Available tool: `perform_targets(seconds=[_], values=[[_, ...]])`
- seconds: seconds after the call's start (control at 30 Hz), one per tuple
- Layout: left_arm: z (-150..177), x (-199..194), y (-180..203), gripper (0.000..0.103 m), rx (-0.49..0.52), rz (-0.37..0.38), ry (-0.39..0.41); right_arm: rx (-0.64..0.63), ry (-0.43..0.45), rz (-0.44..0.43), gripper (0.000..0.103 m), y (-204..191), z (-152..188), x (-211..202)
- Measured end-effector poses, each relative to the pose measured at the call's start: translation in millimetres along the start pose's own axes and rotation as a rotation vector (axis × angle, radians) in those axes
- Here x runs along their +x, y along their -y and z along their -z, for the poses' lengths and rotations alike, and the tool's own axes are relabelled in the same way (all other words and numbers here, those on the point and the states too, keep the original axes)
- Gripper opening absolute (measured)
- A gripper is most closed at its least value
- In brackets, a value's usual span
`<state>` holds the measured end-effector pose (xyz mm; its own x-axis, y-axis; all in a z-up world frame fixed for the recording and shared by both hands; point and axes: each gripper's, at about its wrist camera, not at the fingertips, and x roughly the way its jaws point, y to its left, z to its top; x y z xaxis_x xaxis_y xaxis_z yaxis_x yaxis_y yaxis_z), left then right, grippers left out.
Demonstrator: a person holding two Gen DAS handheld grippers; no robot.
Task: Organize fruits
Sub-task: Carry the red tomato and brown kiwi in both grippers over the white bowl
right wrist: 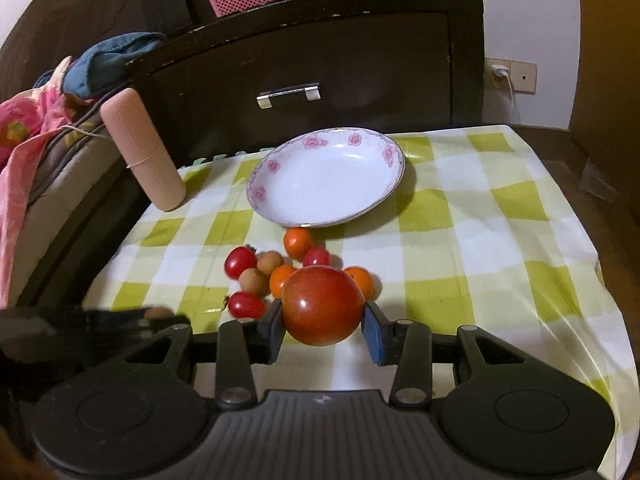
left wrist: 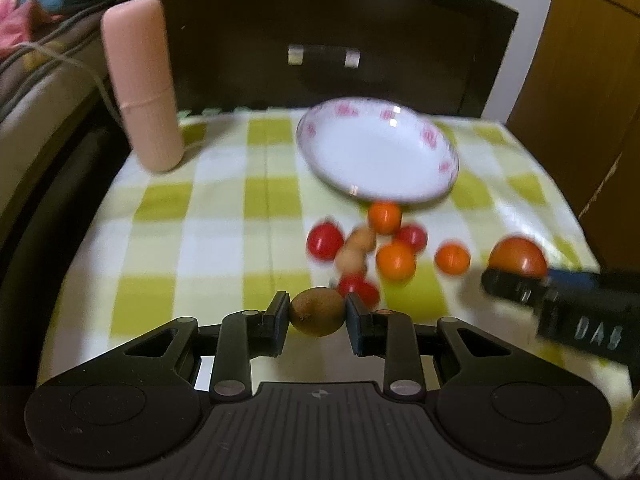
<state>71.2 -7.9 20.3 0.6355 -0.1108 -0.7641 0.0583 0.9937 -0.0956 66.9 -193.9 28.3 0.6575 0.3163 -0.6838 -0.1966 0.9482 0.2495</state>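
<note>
In the left wrist view my left gripper [left wrist: 317, 309] is shut on a brown kiwi-like fruit [left wrist: 317, 316], held just above the checked cloth. My right gripper [right wrist: 324, 320] is shut on a big red tomato [right wrist: 322, 304], which also shows at the right of the left wrist view [left wrist: 518, 257]. A white plate with pink flowers [right wrist: 260, 196] lies bare behind both grippers. In front of it sits a pile of small oranges [right wrist: 298, 242], cherry tomatoes [right wrist: 240, 261] and tan longans [right wrist: 253, 281]. The left gripper appears as a dark blur [right wrist: 120, 318] at the left of the right wrist view.
A pink cylinder bottle [right wrist: 140, 148] stands at the table's far left corner. A dark cabinet with a metal handle [right wrist: 289, 94] rises behind the table. The yellow-checked cloth [right wrist: 480, 240] falls off at the right edge. Bedding lies to the left.
</note>
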Motion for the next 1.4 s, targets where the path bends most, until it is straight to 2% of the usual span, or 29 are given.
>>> perform_targets(seconds=[0.13,0.3,0.57,0.73,0.93,1.27,1.4], values=[[-29,16,4,0.037,-0.004,0.036,0.024,0.007,0.004,0.008,0.04,4,-21,16],[-59,41,2,0.037,-0.017,0.045,0.033,0.005,0.025,0.009,0.04,13,-51,40],[-89,75,10,0.038,0.002,0.057,0.045,-0.056,0.013,0.015,0.04,21,-81,85],[-94,90,14,0.038,0.016,0.057,0.036,-0.04,0.004,0.003,0.04,34,-90,100],[-92,99,14,0.037,0.031,0.036,0.024,-0.103,0.015,0.004,0.04,24,-91,109],[-96,100,14,0.04,0.039,0.03,0.017,-0.126,0.01,0.003,0.04,25,-92,113],[-98,96,13,0.049,0.036,0.027,0.025,-0.126,0.024,0.0,0.041,26,-93,111]])
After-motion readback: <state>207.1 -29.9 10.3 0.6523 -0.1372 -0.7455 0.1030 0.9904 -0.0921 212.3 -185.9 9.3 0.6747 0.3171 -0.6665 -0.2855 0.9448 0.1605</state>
